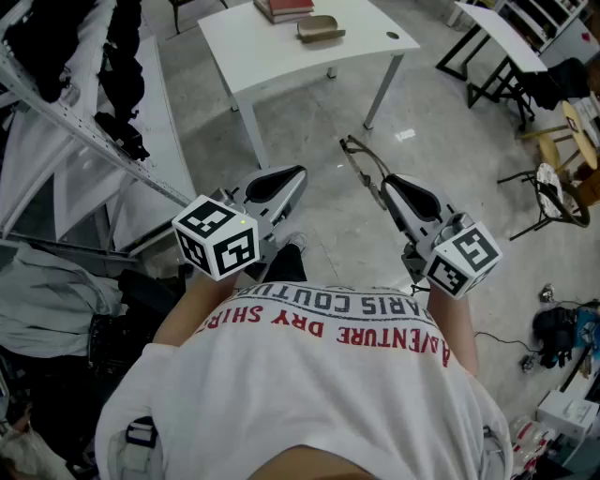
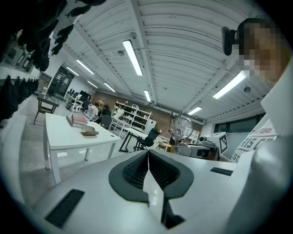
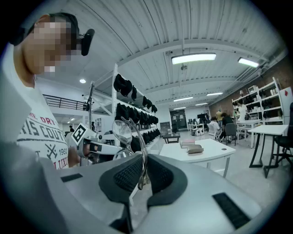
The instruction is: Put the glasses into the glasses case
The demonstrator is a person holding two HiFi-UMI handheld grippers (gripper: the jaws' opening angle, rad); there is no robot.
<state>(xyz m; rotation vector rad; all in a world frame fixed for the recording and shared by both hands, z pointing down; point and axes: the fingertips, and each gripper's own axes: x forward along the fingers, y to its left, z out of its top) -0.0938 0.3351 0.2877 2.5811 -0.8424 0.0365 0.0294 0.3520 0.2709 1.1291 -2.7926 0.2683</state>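
Observation:
My right gripper (image 1: pixel 386 180) is shut on a temple arm of the thin-framed glasses (image 1: pixel 361 161), which stick out ahead of its jaws above the floor. In the right gripper view the glasses (image 3: pixel 124 132) stand upright between the pads of the right gripper (image 3: pixel 143 157), lenses to the left. My left gripper (image 1: pixel 298 173) is held level beside it, and in its own view the left gripper (image 2: pixel 148 153) is shut with nothing between the jaws. The tan glasses case (image 1: pixel 319 28) lies closed on the white table (image 1: pixel 272 56) ahead; the case (image 3: pixel 195 149) also shows in the right gripper view.
A stack of books (image 1: pixel 284 9) lies on the table behind the case. A clothes rack with dark garments (image 1: pixel 84 112) runs along the left. A black-legged desk (image 1: pixel 497 42) and a stand fan (image 1: pixel 553 187) are at the right, with grey floor between me and the table.

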